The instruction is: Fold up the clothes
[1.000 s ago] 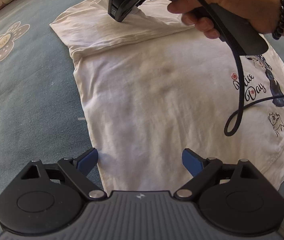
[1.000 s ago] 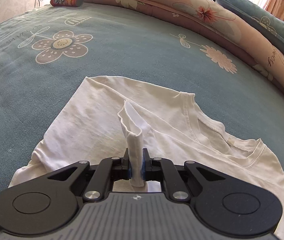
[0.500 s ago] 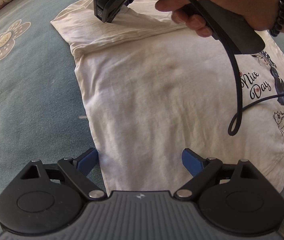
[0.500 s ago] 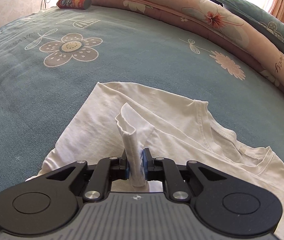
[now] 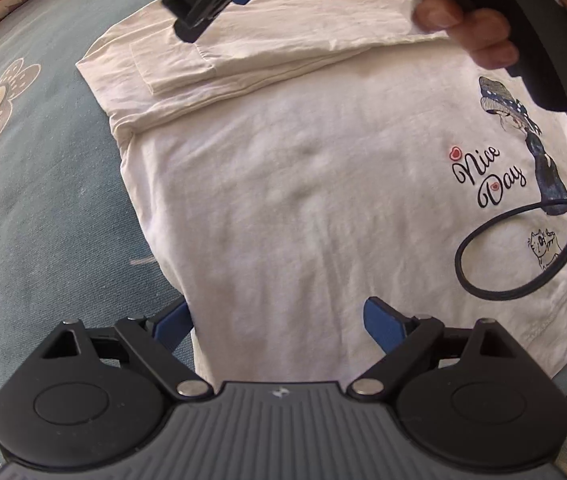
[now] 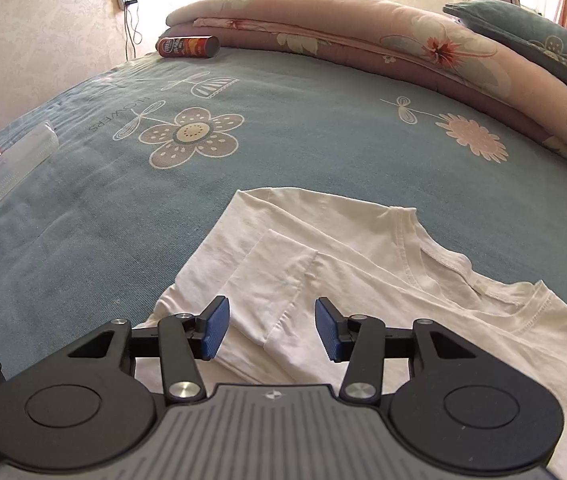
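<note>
- Two grippers are over one garment: a white cotton T-shirt (image 5: pixel 303 184) with a "Nice Day" print, lying flat on the teal flower-patterned bed sheet (image 6: pixel 95 208).
- My right gripper (image 6: pixel 271 330) hangs just above the shirt's folded-in sleeve (image 6: pixel 279 276); its jaws are opening, and the blue pads (image 6: pixel 214 327) stand clear of the cloth with nothing pinched between them.
- That sleeve lies flat across the shirt's chest, near the neckline (image 6: pixel 455 264).
- My left gripper (image 5: pixel 279 322) is spread wide over the shirt's lower edge, holding nothing; the cloth's side edge runs between its fingers.
- From the left view, my right hand (image 5: pixel 459 12) grips the black handle, and a black cable (image 5: pixel 523 256) loops over the print.
- One red crisp tube (image 6: pixel 188 47) lies by the pink folded quilt (image 6: pixel 363 28) at the bed's far edge; a clear plastic bottle (image 6: pixel 15 162) rests on the sheet well apart from the shirt.
</note>
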A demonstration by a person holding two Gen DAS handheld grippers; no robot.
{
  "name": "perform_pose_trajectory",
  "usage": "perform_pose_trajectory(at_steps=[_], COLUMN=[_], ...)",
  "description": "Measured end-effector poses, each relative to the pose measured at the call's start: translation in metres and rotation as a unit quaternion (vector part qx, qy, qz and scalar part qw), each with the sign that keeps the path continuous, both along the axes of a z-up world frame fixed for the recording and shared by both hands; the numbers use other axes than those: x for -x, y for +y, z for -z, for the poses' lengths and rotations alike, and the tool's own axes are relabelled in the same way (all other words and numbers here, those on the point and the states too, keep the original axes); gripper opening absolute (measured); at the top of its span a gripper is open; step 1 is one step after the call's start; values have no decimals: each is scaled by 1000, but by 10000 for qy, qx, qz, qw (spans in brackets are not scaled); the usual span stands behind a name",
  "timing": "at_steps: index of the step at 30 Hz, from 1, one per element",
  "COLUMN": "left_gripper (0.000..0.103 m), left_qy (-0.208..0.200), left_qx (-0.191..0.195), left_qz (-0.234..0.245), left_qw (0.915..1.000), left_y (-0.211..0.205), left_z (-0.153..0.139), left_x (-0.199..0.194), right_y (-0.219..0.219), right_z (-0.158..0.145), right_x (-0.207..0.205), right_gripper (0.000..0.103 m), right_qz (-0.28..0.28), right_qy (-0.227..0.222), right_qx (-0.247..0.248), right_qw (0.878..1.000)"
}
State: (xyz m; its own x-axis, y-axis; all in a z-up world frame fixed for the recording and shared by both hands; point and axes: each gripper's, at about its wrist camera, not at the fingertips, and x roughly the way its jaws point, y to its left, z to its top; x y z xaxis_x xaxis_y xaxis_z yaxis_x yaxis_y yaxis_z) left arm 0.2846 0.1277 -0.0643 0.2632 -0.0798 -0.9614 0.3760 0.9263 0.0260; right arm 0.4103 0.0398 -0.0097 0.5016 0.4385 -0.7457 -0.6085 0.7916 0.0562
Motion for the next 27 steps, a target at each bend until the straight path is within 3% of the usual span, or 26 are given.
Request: perform_pose_trajectory(at_steps=[5,8,10,15,20,22,27], left_gripper=[91,91,91,91,91,91,91], left_qy=[47,80,79,-179,-349,-317,-600], left_qx=[-19,33,114,294,75,172,646], left_qz=[57,-9,-109,-89,42,92,616], left_qw=[10000,10000,9998,9994,9994,9993,9942], left_y=[-24,-37,-47,-74,-102,-115,-175], left_z=[-8,-15,-23,-54,-71,-74,-76], left_x=[-10,-17,-23,-43,-64,-76,-128], right_y=[-78,-136,-172,-248,-279,-287,-304], right_z=[1,0,2,13,43,58,49], right_x=[-2,2,4,5,-10,-11,0], right_gripper=[47,35,26,20,20,17,18], right_qz=[535,958,1304,2019,2187,2239,2143], right_qy=[242,262,267,329,576,767,783], right_qx=[-77,-45,57,180,45,59,-184], right_qw=[9982,9950,9911,9787,9741,9716,9735])
